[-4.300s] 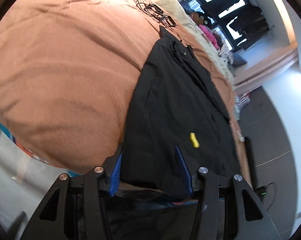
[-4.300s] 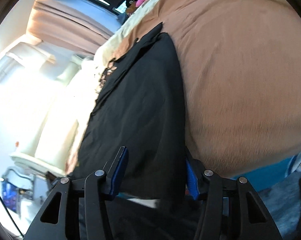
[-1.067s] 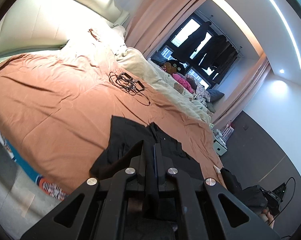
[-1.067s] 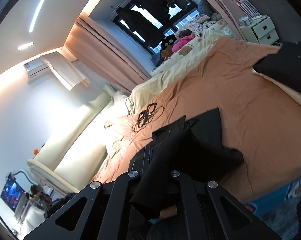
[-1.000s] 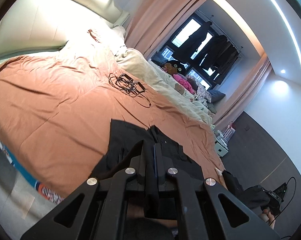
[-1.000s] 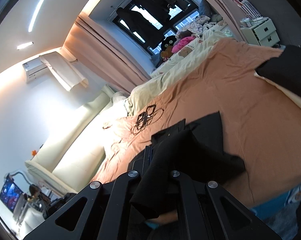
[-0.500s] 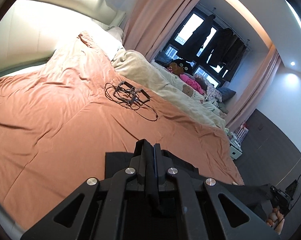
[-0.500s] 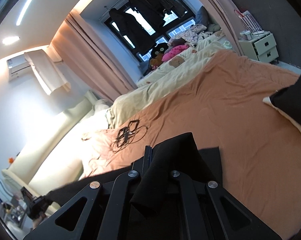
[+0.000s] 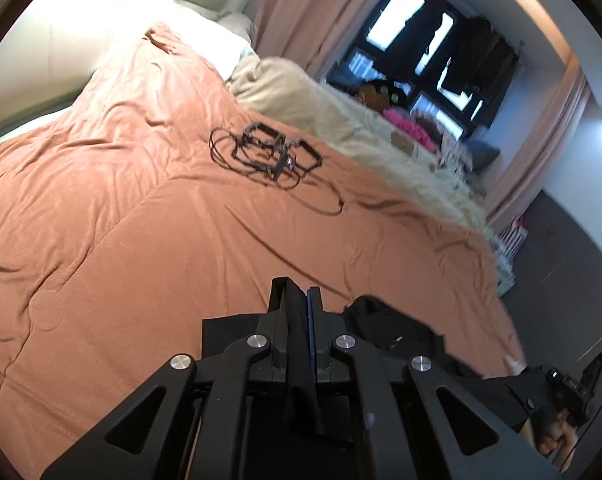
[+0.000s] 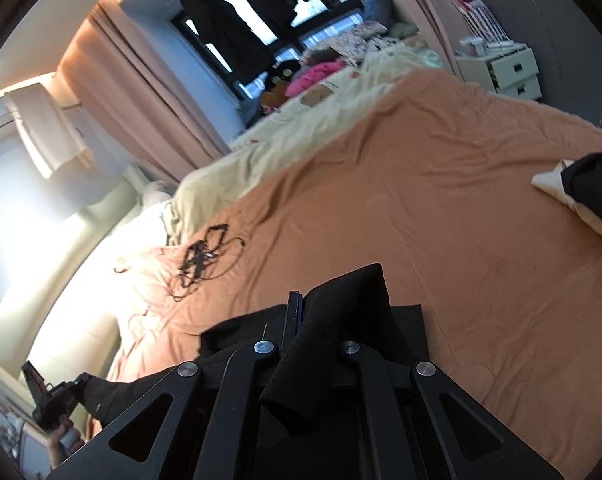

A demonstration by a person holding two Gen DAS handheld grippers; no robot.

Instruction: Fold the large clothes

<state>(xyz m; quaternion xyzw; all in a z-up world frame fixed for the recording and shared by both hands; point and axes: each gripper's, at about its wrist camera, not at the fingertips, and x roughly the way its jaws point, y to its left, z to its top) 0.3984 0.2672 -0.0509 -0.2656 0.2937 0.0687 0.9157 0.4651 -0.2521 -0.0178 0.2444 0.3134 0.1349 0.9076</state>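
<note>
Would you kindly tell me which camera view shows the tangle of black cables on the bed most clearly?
The left wrist view: the black cables lie large and sharp on the orange duvet. The right wrist view shows them smaller and blurred.

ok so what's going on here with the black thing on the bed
A person is folding a black garment on a bed covered by an orange duvet, with a handheld gripper in each hand. The left gripper and the right gripper are both clamped shut on black fabric, holding an edge above the rest of the garment, which lies on the duvet beneath them. A tangle of black cables lies farther up the bed, apart from the garment.
</note>
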